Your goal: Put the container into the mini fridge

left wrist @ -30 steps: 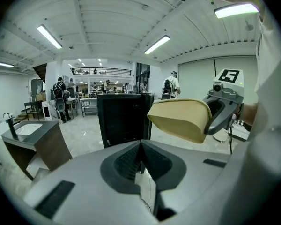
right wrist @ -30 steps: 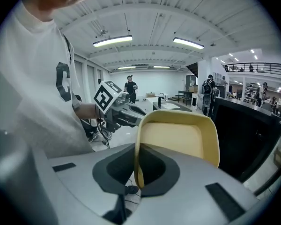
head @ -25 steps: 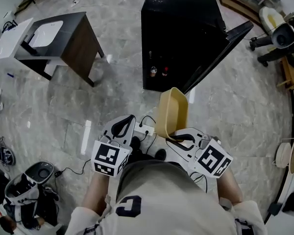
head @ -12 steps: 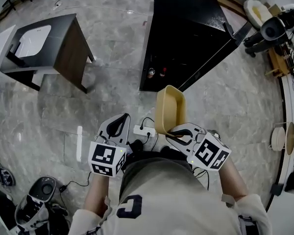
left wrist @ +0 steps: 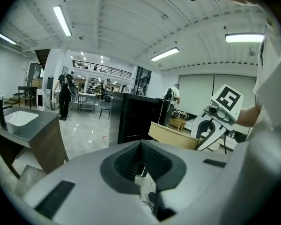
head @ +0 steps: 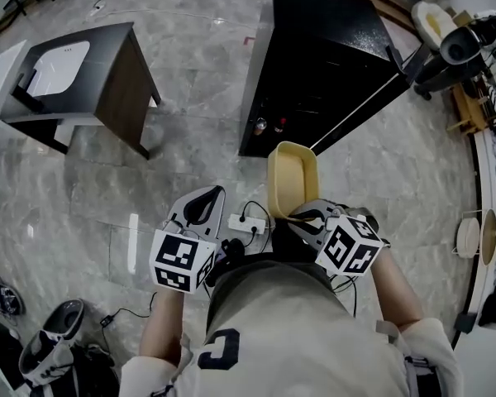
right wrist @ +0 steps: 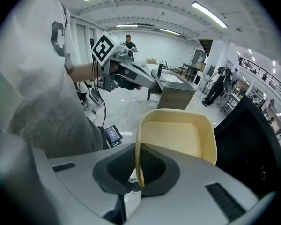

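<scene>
A pale yellow plastic container (head: 292,179) hangs in the air, held by its near rim in my right gripper (head: 302,217), whose jaws are shut on it. From the right gripper view the container (right wrist: 178,135) rises from between the jaws, tilted on its side. The black mini fridge (head: 314,64) stands ahead on the floor with its door (head: 372,89) swung open to the right; two small cans (head: 269,125) show at its lower edge. My left gripper (head: 200,212) is held beside the right one, shut and empty. In the left gripper view the fridge (left wrist: 136,118) is straight ahead.
A dark wooden table (head: 83,81) with a white basin stands at the left. A power strip (head: 246,222) with cables lies on the marble floor under my grippers. Chairs and gear stand at the far right (head: 455,48). People stand far off in the room (left wrist: 65,95).
I have moved closer to the fridge. The right gripper with the container has drifted a little right and forward. The left gripper keeps its place beside it.
</scene>
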A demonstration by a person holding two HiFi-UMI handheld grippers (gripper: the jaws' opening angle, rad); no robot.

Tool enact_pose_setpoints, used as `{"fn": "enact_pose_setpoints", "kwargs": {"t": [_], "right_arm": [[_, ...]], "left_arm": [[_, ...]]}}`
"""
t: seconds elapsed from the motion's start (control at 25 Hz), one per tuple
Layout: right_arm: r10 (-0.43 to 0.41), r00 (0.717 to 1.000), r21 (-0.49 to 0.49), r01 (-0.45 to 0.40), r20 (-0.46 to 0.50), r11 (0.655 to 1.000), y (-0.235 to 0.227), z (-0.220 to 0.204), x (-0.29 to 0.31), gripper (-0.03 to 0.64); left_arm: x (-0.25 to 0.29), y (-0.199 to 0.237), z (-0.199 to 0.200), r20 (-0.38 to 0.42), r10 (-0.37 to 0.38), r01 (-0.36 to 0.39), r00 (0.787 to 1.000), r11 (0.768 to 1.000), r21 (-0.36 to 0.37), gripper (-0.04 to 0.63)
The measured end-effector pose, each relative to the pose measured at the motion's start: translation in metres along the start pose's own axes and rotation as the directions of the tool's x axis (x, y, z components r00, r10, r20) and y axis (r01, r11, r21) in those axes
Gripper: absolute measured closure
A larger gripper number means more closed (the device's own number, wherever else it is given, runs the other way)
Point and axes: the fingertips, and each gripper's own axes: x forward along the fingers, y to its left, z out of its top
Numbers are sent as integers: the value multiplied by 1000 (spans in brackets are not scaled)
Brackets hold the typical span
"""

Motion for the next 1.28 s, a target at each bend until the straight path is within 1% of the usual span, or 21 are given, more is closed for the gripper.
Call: {"fn": "enact_pose_setpoints", "kwargs": {"t": [0.08, 0.16, 0.32, 0.4, 0.56, 0.68, 0.84, 0.92, 1.0, 1.16, 1.28], "right_arm": [[5, 1000, -10, -5, -8, 1000, -5, -1, 4, 586], [7, 1000, -14, -7, -8, 1000, -13, -2, 7, 586], [21, 1000, -23, -21, -12, 1000, -32, -14, 14, 586], [36, 999, -31, -37, -17, 999, -46, -23, 18, 586], [79, 996, -41, -81, -34, 996, -80, -46, 30, 586], [109, 993, -39, -111, -47, 993, -108, -67, 42, 586], [134, 988, -42, -138, -72, 990, -143, -95, 65, 586], [144, 986, -36, -148, -86, 988, -159, -109, 79, 586], [136, 986, -32, -140, -94, 990, -176, -123, 94, 586], [93, 988, -48, -99, -119, 994, -208, -145, 128, 586], [100, 986, -50, -107, -135, 993, -226, -153, 148, 586]], "left_arm": [[3, -1, 4, -3, -8, 8, 1000, 999, 31, 554], [5, 0, 9, 1, -4, 4, 1000, 999, 43, 554], [19, 5, 15, 18, 20, -20, 1000, 1000, 5, 554], [31, 6, 16, 10, 31, -31, 999, 999, -9, 554], [63, 2, 20, -23, 54, -55, 998, 998, -25, 554], [91, -6, 21, -57, 48, -51, 997, 998, -48, 554], [123, -13, 18, -125, 54, -58, 991, 998, -31, 554], [135, -14, 16, -152, 51, -57, 987, 998, -41, 553], [146, -14, 13, -170, 44, -53, 984, 997, -53, 553], [163, -10, 4, -195, 37, -50, 980, 997, -60, 554], [172, -7, -1, -205, 34, -49, 978, 996, -69, 554]]}}
